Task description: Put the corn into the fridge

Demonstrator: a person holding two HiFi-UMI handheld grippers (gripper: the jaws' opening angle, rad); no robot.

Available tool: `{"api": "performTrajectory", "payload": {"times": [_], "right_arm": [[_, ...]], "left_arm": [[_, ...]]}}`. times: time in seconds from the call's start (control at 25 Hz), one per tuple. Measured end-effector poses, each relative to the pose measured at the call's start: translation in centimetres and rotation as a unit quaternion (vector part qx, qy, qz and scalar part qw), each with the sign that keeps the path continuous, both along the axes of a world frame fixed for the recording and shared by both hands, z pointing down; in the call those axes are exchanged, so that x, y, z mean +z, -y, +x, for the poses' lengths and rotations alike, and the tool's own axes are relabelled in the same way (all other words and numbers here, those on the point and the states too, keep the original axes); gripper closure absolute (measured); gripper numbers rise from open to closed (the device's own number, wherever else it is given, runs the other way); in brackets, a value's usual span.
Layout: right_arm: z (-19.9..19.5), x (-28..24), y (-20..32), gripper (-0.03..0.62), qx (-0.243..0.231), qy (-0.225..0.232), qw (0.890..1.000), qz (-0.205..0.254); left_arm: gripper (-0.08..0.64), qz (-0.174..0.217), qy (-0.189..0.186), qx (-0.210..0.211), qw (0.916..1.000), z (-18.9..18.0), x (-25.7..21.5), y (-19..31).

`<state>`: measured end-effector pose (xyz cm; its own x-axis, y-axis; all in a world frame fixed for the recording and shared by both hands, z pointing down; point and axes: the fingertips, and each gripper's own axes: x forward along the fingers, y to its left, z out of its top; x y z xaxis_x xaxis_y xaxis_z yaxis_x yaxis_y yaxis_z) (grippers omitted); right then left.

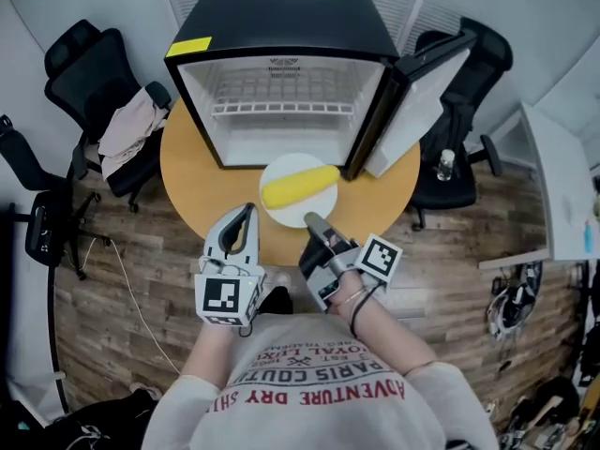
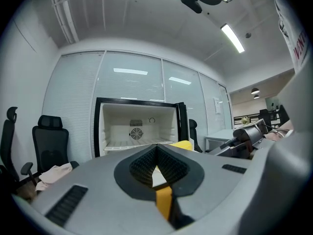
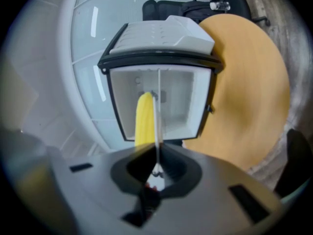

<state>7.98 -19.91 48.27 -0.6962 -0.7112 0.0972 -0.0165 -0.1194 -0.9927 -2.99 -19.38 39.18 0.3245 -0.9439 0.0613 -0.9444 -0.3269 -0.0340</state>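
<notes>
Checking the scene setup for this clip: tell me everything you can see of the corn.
The corn is one smooth, bright yellow cob without husk. It lies on its side, slanted, on a white plate on the round wooden table, just in front of the open fridge. Only the plate touches it.

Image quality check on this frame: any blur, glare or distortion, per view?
Head view: sharp, evenly lit, fisheye bowing toward the edges, fridge interior bright but not blown out. Left gripper view: in focus, ceiling light strip glares, dark vignette in the corners. Right gripper view: soft and smeared, worst on the near jaws; corn edges fuzzy, strong barrel distortion.
</notes>
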Motion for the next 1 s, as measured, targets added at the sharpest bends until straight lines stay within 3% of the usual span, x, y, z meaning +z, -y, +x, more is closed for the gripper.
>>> {"api": "performTrajectory", "payload": {"times": [0.4,1.0], "right_arm": [[-3.7,-0.6,8.5,0.554,0.034,-0.011,0.999,0.018],[-5.4,0.2,17.8,0.553,0.058,-0.011,0.998,0.004]], "left_arm": [[0.535,0.008,-0.007,0.028,0.9996,-4.2,0.3,8.2],[0.535,-0.003,-0.006,0.041,0.9992,-6.4,1.9,16.1]]}}
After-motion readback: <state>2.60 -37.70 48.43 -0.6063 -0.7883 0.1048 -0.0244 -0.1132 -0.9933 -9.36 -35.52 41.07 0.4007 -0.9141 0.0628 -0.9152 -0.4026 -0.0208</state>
